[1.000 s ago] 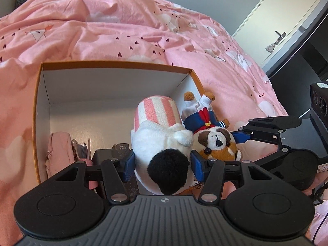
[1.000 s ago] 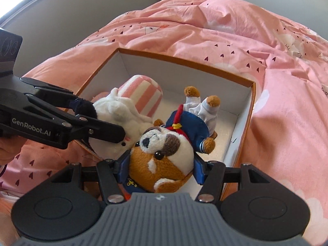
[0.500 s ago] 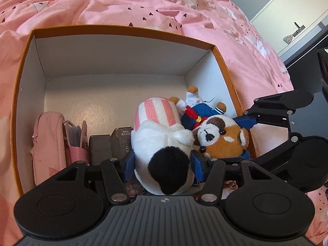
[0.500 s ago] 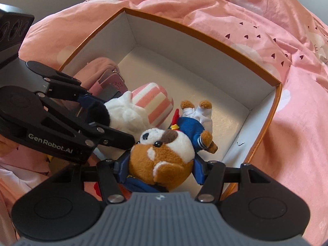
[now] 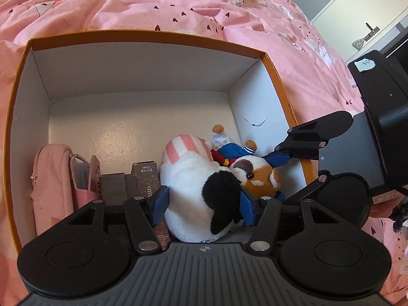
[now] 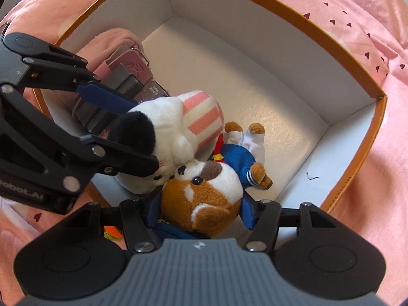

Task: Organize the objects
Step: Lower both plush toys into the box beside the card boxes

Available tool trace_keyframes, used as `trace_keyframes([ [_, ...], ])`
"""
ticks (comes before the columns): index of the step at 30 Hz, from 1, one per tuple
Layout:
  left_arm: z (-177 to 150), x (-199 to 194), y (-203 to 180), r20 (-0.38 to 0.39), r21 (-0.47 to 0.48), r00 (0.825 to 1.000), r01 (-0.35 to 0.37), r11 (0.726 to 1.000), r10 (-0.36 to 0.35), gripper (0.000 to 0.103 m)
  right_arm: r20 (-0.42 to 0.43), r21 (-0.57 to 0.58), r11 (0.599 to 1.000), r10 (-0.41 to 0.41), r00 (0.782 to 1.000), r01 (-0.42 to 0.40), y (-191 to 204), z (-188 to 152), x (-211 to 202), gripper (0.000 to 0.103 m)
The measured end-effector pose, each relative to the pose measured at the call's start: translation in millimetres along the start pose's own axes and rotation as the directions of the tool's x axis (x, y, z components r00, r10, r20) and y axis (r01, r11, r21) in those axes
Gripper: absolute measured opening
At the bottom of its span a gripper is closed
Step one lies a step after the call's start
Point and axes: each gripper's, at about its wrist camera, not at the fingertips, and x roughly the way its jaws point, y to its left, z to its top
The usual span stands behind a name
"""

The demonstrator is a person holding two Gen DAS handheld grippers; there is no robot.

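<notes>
White plush (image 5: 201,191) w/ black ear and pink-striped end is pinched btwn the blue pads of the left gripper (image 5: 204,204), held low inside the box (image 5: 153,61), near its front-middle. From the right wrist view the same plush (image 6: 163,137) sits head toward the cam side, striped end pointing into the box, black ear up against the left gripper's (image 6: 122,132) lower finger.

Dog plush (image 6: 204,193), brown/white w/ blue sailor top, is clamped by the right gripper (image 6: 201,211), pads pressed on both sides of its head. Body stretches away from the gripper, feet toward the far wall, lying over the box floor in the right part. Whether it touches the floor: can't tell. Dog's head (image 5: 257,176) touches the white plush; the two are side by side, dog on the right, w/ the right gripper (image 5: 278,176) coming in over the box's right wall.

Left of the plushes, along the box's left side: pink pouch (image 5: 48,183) standing against the left wall, then a pink holder (image 5: 86,176) w/ smth thin inside, then dark small boxes (image 5: 127,186) upright, one w/ printed text. Same row in the right wrist view: pouch (image 6: 112,38), holder (image 6: 135,68), dark boxes (image 6: 127,81), partly behind the left gripper.

Box is white inside, orange rim, far half of floor bare. It sits on a pink duvet (image 5: 178,7) w/ small heart print. White door (image 5: 369,20) at top right of the left wrist view.
</notes>
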Motion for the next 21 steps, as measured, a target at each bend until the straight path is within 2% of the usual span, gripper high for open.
trace_keyframes([
  [5,-0.7,-12.0,-0.7,0.021,0.01,1.0,0.018,1.0,-0.018,0.062,-0.013,0.015,1.0,0.021,1.0,-0.021,-4.4,3.1,7.1,0.065],
  [9,-1.2,-10.3,-0.7,0.009,0.021,1.0,0.018,1.0,-0.018,0.044,-0.031,0.02,1.0,0.023,0.999,-0.022,-5.4,6.4,9.0,0.065],
  [10,-1.3,-8.8,-0.1,0.003,0.019,1.0,0.01,1.0,-0.011,0.036,-0.033,0.018,1.0,0.016,0.999,-0.015,-4.6,6.7,8.2,0.065],
  [12,-1.6,-3.6,2.1,-0.016,0.017,1.0,-0.016,1.0,0.017,0.027,-0.037,0.007,1.0,0.007,0.999,-0.007,-2.4,7.0,5.5,0.065],
  [15,-2.7,-0.5,7.5,-0.022,-0.006,1.0,0.008,1.0,-0.008,0.027,-0.034,-0.024,1.0,0.001,0.999,-0.002,2.5,6.1,-1.0,0.069],
  [21,-3.6,-2.0,5.5,-0.018,0.012,1.0,0.003,1.0,-0.002,0.027,-0.034,-0.022,1.0,-0.01,0.999,0.01,2.8,7.0,-10.7,0.069],
])
